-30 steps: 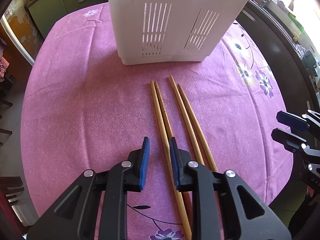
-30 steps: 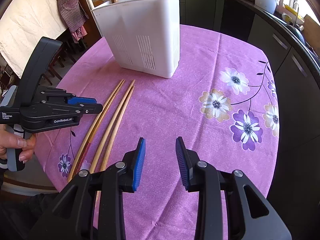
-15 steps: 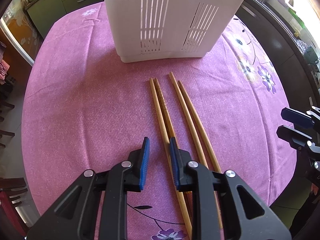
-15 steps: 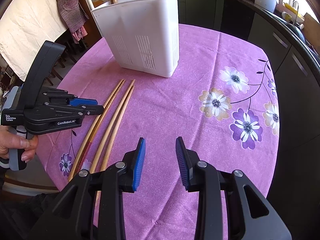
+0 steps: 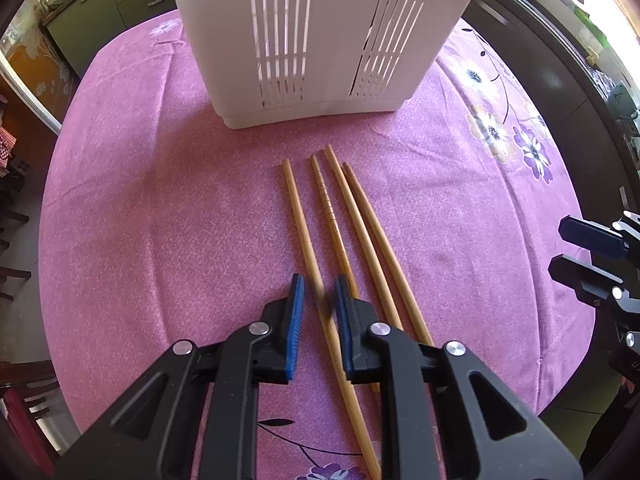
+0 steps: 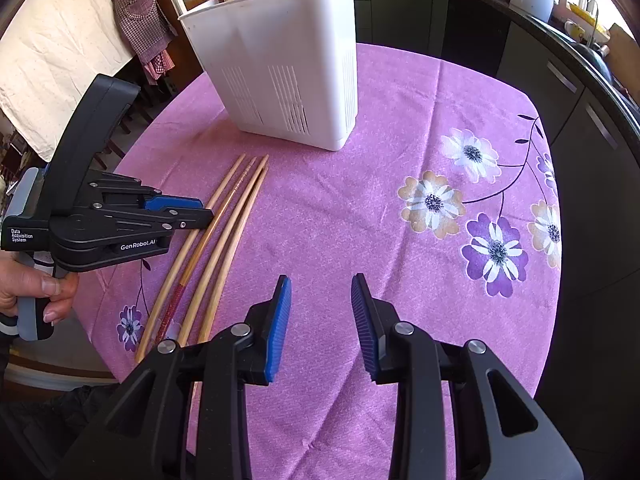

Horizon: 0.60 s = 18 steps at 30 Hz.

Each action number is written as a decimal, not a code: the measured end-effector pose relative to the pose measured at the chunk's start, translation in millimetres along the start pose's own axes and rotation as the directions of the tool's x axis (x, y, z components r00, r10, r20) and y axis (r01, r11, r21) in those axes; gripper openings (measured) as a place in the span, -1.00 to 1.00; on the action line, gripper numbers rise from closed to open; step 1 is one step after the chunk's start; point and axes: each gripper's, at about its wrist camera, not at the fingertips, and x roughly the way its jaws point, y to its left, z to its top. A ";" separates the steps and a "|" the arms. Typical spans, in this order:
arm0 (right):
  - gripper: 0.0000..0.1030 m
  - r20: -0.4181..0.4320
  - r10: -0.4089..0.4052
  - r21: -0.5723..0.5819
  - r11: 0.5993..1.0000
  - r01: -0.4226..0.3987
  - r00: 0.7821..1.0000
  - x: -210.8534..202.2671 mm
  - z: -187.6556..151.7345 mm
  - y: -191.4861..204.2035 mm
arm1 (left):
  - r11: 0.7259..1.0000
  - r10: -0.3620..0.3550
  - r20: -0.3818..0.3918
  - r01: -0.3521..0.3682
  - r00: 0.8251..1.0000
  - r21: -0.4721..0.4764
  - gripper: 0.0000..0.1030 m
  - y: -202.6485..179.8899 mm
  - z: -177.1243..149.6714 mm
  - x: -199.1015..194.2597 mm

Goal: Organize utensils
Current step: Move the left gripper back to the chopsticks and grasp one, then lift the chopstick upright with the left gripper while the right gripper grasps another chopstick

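Closing around the leftmost chopstick (image 5: pixel 301 232), the left gripper (image 5: pixel 318 300) hangs near the table's (image 5: pixel 160 220) front edge, pads not yet pressing; the right gripper (image 6: pixel 321 300) hovers released, empty, before the white holder (image 6: pixel 288 68).

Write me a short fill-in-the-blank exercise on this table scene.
1. ____ chopsticks lie loose on the tablecloth.
2. The white utensil holder stands ____ on the cloth.
3. The closing left gripper has the ____ chopstick between its pads.
4. The right gripper holds ____.

Missing words: four; upright; leftmost; nothing
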 end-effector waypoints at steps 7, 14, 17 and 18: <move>-0.34 -0.006 -0.002 -0.011 1.000 0.002 1.000 -0.3 0.4 1.3 | 0.999 0.034 -0.022 -0.033 0.999 0.024 -0.76 -4.6 0.3 1.9; -0.34 -0.010 0.000 -0.007 1.000 0.000 1.000 1.6 -2.2 -1.1 | 1.000 -0.007 -0.020 0.006 1.000 -0.018 -0.88 15.0 0.7 0.7; -0.34 -0.014 -0.005 -0.004 1.000 0.005 1.000 1.9 -3.1 -2.6 | 0.999 -0.024 0.001 0.024 1.000 -0.036 -0.88 25.6 -0.1 -5.7; -0.34 -0.015 -0.007 -0.002 1.000 0.007 1.000 1.9 -3.0 -3.7 | 0.999 -0.029 0.012 0.029 1.000 -0.040 -0.88 30.3 -2.2 -10.9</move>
